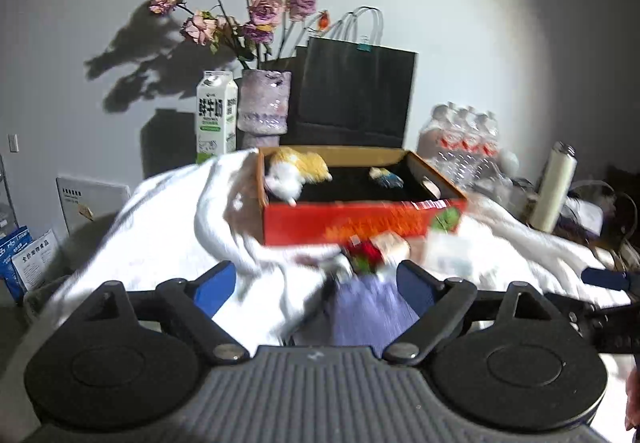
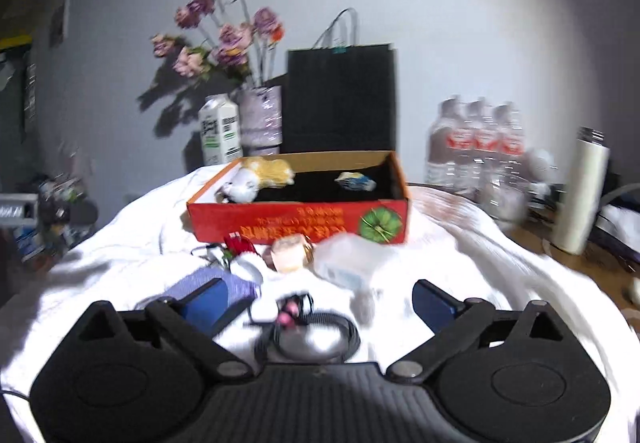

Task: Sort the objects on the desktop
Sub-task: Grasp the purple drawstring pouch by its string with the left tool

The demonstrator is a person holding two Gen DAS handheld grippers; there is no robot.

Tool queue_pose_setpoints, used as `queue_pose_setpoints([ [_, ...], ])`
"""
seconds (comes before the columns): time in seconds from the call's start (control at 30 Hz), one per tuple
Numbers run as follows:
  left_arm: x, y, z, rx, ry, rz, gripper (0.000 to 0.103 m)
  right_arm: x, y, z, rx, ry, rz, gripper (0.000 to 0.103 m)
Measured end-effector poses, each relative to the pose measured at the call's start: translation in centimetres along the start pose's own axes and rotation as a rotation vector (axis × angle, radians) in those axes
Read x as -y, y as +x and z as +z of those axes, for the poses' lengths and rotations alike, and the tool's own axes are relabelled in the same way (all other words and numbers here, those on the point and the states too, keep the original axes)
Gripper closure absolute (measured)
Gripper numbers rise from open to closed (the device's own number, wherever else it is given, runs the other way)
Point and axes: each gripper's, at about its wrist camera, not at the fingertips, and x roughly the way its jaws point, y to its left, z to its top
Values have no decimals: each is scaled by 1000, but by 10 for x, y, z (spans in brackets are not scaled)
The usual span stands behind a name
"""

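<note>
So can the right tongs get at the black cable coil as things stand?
Probably yes. The right tongs are open, and the cable coil lies on the white cloth just ahead, between the fingers, with nothing over it. The purple pouch sits off to the left.

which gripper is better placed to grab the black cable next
Right. The coiled black cable lies just ahead of the open right hand-held gripper. The left hand-held gripper faces a purple box instead.

Motion blur smears the small items point(image 1: 376, 251) just beyond the left fingers point(image 1: 216, 289); none can be identified. The purple object point(image 1: 366, 311) between those fingers is partly hidden by the gripper body. Lettering on the red box point(image 2: 300, 229), well ahead of the right fingers point(image 2: 434, 303), is unreadable.
</note>
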Motion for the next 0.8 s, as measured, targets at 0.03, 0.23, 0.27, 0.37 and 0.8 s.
queue_pose_setpoints([
  [0.03, 5, -5, -12, 9, 18, -46, 6, -4, -7, -11, 11, 12, -21, 3],
  [0.23, 38, 3, -53, -29, 210, -121, 6, -8, -10, -47, -50, 59, -24, 3],
  [0.27, 40, 7, -52, -21, 220, -120, 6, -9, -7, -49, -66, 48, -39, 3],
  [0.37, 47, 18, -51, -16, 239, -160, 5, -9, -5, -50, -68, 39, -90, 3],
  [0.8, 18, 56, -32, -154, 54, -229, 82, -2, 6, -56, -91, 61, -94, 4],
])
